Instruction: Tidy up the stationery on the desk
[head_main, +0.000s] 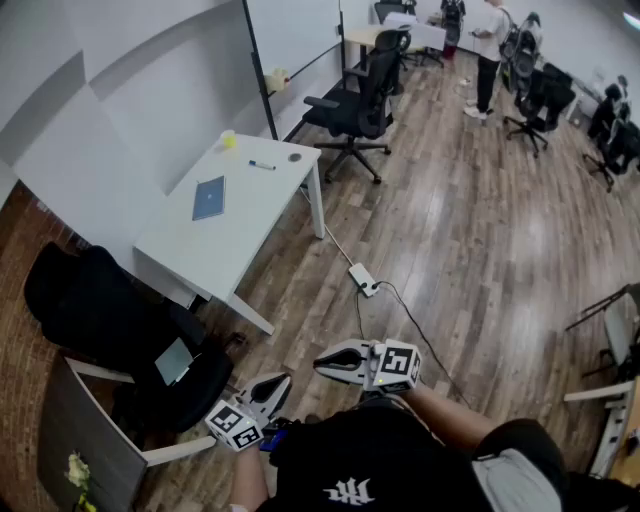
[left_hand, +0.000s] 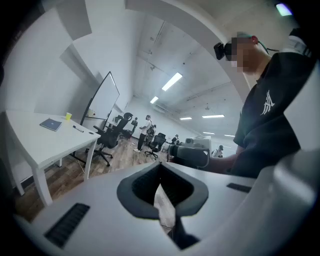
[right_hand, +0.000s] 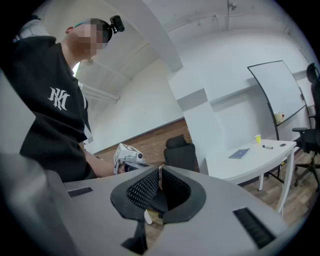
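Head view: black chair (head_main: 105, 305) before desk (head_main: 255, 205)

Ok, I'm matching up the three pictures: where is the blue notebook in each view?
Head view: notebook upper left, on the white desk.
Left gripper view: notebook far left, on the desk.
Right gripper view: notebook at right, on the desk.
Shared landmark: the yellow cup on that desk.

The left gripper (left_hand: 160, 167) and right gripper (right_hand: 160, 170) are smooth, matt, light-grey plastic. Their pads (right_hand: 142, 190) are dark, finely ribbed and rubber-like. Well ahead of both, the worktop (head_main: 235, 235) is smooth matt white and bears a smooth-covered notebook (head_main: 209, 198). The floor (head_main: 450, 230) beneath is wood plank with a soft sheen. Left of the left gripper, the brick wall (head_main: 20, 330) looks rough and the chair (head_main: 100, 300) black cloth.
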